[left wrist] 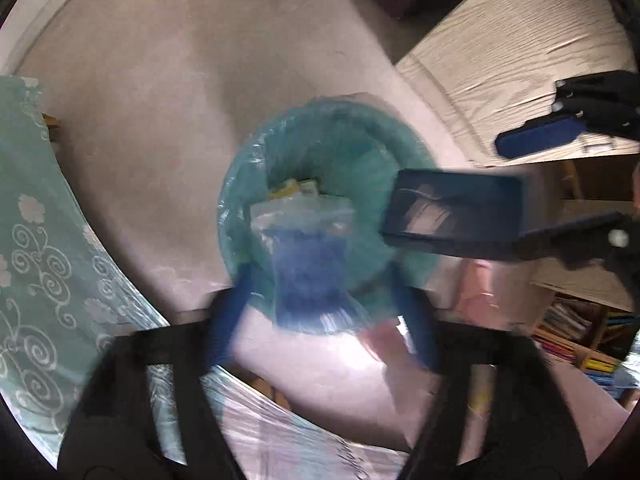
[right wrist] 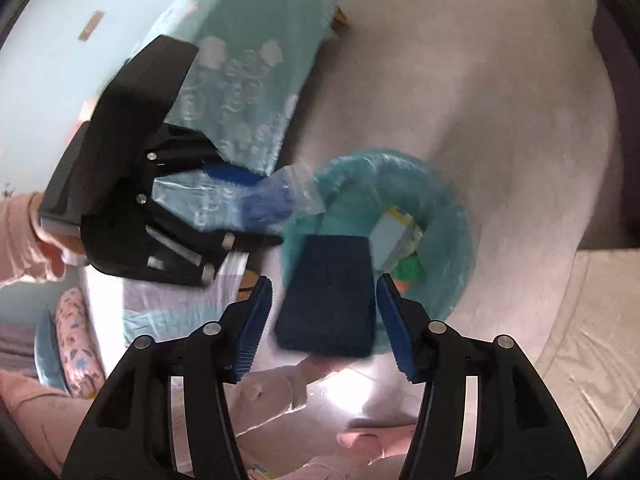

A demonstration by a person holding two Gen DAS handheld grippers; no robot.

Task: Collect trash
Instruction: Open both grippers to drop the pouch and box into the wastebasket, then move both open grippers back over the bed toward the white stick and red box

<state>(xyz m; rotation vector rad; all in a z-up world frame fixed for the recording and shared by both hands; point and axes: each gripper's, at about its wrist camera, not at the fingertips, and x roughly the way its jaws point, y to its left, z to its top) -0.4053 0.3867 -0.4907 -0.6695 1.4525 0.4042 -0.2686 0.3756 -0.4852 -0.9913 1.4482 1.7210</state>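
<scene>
right gripper (right wrist: 324,316): jaws spread, dark blue box (right wrist: 330,298) loose between them, over near rim of teal-lined bin (right wrist: 452,216) | left gripper (left wrist: 320,300): jaws spread, blue-and-clear plastic bag (left wrist: 306,256) between, contact unclear, blurred | bin on pale floor (right wrist: 500,100), yellow-white trash (right wrist: 394,236) inside

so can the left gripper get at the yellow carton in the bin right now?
Probably not directly. A plastic bag with blue contents hangs between the open left gripper fingers, over the yellow carton, and a dark box overhangs the bin.
</scene>
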